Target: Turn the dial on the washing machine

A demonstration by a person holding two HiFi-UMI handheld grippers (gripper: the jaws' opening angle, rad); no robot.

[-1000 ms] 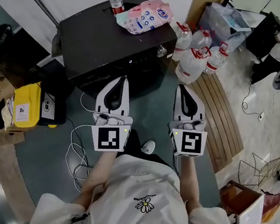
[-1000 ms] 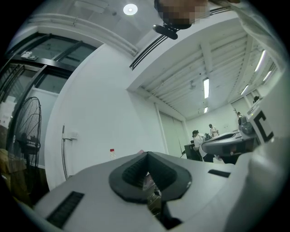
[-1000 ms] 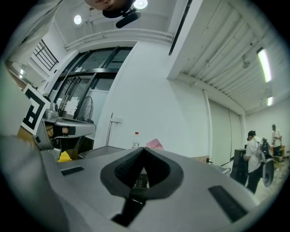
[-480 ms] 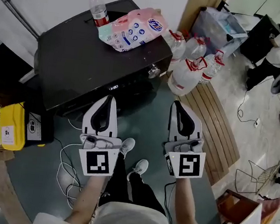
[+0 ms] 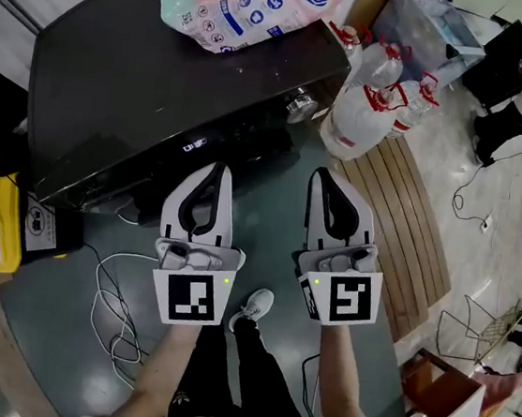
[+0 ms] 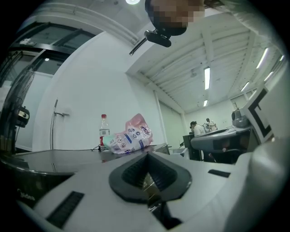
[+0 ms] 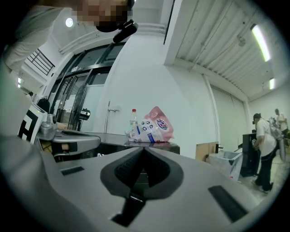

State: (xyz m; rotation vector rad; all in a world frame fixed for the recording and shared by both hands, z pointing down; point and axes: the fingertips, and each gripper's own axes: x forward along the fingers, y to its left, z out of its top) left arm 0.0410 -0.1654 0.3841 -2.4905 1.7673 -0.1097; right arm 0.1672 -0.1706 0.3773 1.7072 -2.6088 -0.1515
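Grey floor (image 5: 274,238) underlies left gripper (image 5: 216,171) and right gripper (image 5: 326,178), each with jaws pressed together on nothing; washing machine (image 5: 145,75) dial (image 5: 302,105) sits ahead, beyond both tips.

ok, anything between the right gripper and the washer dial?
Nothing in the way: the head view shows only bare floor between the right gripper and the dial.

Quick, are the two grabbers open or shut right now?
Left gripper: shut, holding nothing.
Right gripper: shut, holding nothing.
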